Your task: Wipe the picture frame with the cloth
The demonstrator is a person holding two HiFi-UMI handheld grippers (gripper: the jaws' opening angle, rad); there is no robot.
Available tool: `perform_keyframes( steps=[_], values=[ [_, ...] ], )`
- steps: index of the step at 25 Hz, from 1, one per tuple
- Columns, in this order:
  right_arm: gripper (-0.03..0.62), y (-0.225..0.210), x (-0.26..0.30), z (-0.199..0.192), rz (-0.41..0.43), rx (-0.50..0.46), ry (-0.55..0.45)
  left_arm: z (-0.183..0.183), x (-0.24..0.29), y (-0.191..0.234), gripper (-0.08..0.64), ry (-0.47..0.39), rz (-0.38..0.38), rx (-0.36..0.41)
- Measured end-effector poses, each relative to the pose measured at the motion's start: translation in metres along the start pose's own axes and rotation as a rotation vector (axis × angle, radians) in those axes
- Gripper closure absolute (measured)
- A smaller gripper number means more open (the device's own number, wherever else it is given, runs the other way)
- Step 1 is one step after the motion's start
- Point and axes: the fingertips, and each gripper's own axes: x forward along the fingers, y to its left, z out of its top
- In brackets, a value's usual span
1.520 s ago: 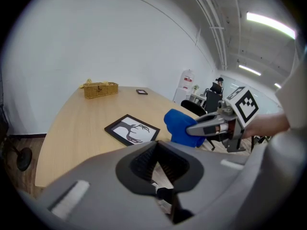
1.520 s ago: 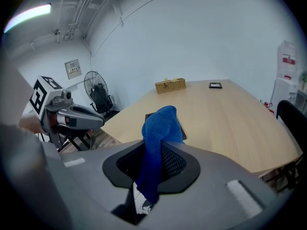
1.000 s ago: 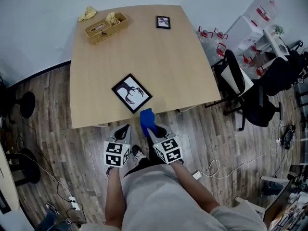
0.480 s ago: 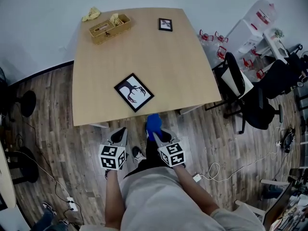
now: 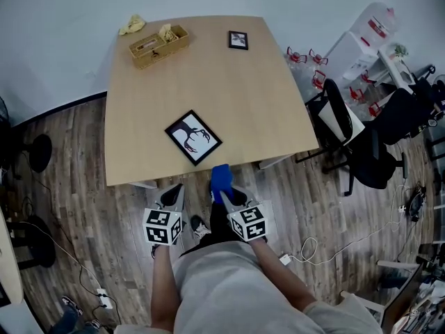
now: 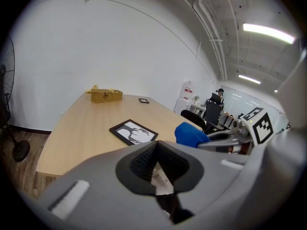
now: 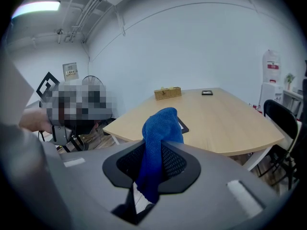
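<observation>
The right gripper (image 7: pixel 152 164) has its two jaws pinched onto a blue towelling cloth (image 7: pixel 160 128), which stands up in a bunched fold above the jaw tips and hangs down between them. In the head view this gripper (image 5: pixel 224 188) is just off the near edge of a pale wooden table (image 5: pixel 264 103), with the cloth (image 5: pixel 222 178) right at that edge. The left gripper (image 6: pixel 156 150) has its jaws pressed against each other with nothing between them. It (image 5: pixel 174 190) sits beside the right one, short of the table.

The black rectangular picture frame (image 5: pixel 193 137), showing a dark branching silhouette on white, lies flat and askew near the table's front edge, just beyond the cloth and apart from it. At the far end are a woven straw basket (image 5: pixel 158 43), a crumpled yellow rag (image 5: pixel 131 25) and a small black frame (image 5: pixel 238 40).

Each gripper bears a marker cube (image 5: pixel 161 226) with black-and-white square patterns rather than letters. A white container with a red label (image 7: pixel 271 66) stands off to the right, its print too small to read
</observation>
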Motion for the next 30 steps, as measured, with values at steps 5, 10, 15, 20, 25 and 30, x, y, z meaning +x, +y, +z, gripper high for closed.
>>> perform_keyframes(
  steps=[5, 10, 15, 20, 25, 30],
  values=[
    [0.528, -0.004, 0.000, 0.007, -0.017, 0.009, -0.014, 0.006, 0.005, -0.001, 0.508, 0.000, -0.009, 0.007],
    [0.528, -0.006, -0.001, 0.005, -0.010, 0.002, -0.011, 0.003, 0.009, -0.006, 0.508, 0.014, -0.016, 0.009],
    [0.528, -0.005, -0.001, 0.006, 0.002, -0.005, -0.011, 0.007, 0.011, -0.008, 0.508, 0.013, -0.019, 0.016],
    [0.528, -0.008, -0.001, 0.008, 0.010, -0.010, -0.015, 0.009, 0.015, -0.011, 0.508, 0.012, -0.018, 0.022],
    [0.528, -0.011, -0.002, 0.007, 0.011, -0.012, -0.020, 0.011, 0.017, -0.014, 0.508, 0.009, -0.017, 0.029],
    [0.528, -0.016, -0.002, 0.007, 0.005, -0.010, -0.031, 0.008, 0.022, -0.015, 0.508, 0.016, -0.020, 0.040]
  ],
)
